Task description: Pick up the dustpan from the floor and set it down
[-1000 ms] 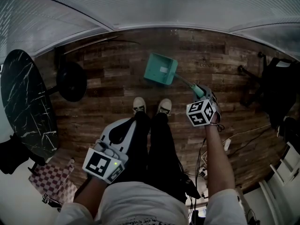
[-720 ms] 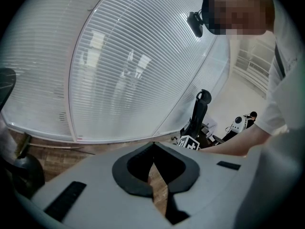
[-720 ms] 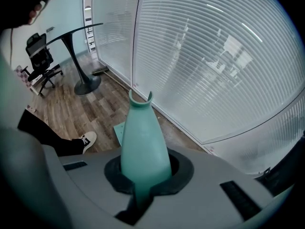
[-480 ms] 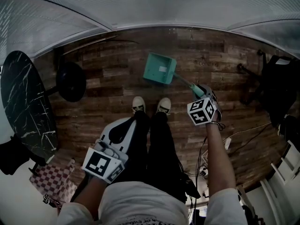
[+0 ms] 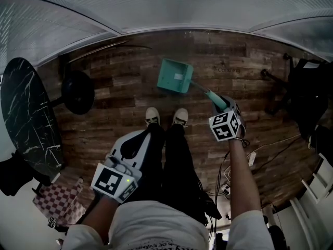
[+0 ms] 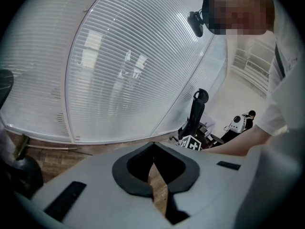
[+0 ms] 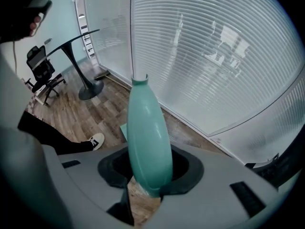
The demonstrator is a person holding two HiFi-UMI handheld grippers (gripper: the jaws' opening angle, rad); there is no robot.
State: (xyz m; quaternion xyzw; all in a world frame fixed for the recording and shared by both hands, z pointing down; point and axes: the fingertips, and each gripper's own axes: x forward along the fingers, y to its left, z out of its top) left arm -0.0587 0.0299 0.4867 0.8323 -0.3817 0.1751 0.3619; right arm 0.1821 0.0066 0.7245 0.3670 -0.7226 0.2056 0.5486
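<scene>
Right gripper (image 5: 221, 103) just opening, loose around handle (image 7: 145, 137) of dustpan (image 5: 175, 76), standing on floor (image 5: 119, 129) toward its far edge. Could snag handle while leaving and tip the pan.

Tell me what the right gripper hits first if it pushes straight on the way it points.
The dustpan's teal handle: it already stands between the right gripper's jaws, which have just been opening. Beyond it, probably the wooden floor.

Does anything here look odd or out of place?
Nothing broken or spilled. The teal dustpan sits on the wooden floor beyond the shoes, its handle between the right tongs, whose jaws have just been opening.
</scene>
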